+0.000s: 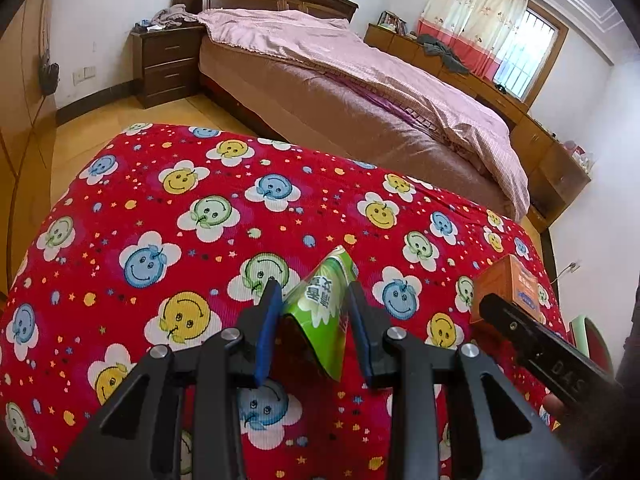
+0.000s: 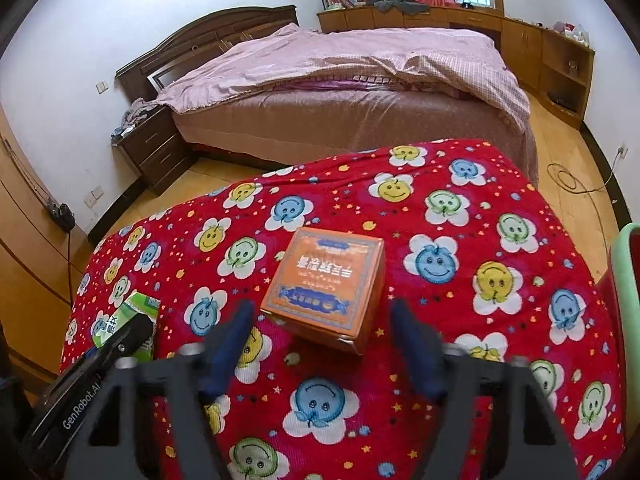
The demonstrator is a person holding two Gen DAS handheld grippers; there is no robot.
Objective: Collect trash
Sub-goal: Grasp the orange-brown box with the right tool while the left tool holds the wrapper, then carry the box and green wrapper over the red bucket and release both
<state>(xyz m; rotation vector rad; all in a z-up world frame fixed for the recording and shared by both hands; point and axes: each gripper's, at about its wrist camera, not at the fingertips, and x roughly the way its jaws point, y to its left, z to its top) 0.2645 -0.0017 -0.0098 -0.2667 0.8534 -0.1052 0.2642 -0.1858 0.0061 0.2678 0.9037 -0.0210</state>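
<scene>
A green snack wrapper (image 1: 320,304) stands crumpled on the red smiley-flower cloth (image 1: 160,208), between the two blue-padded fingers of my left gripper (image 1: 314,292). The jaws are closed around it and touch its sides. The wrapper also shows at the left of the right wrist view (image 2: 128,316), partly behind the left gripper's body. An orange cardboard box (image 2: 326,288) lies on the cloth (image 2: 460,208) just ahead of my right gripper (image 2: 322,316), whose jaws are wide open and empty. The box also shows in the left wrist view (image 1: 508,288).
The cloth covers a table whose edges drop off on all sides. Behind it stands a bed (image 1: 360,92) with a pink quilt, a dark nightstand (image 1: 168,64) and wooden cabinets (image 2: 520,40). A green-rimmed red container (image 2: 624,280) sits at the table's right. A cable (image 2: 572,180) lies on the floor.
</scene>
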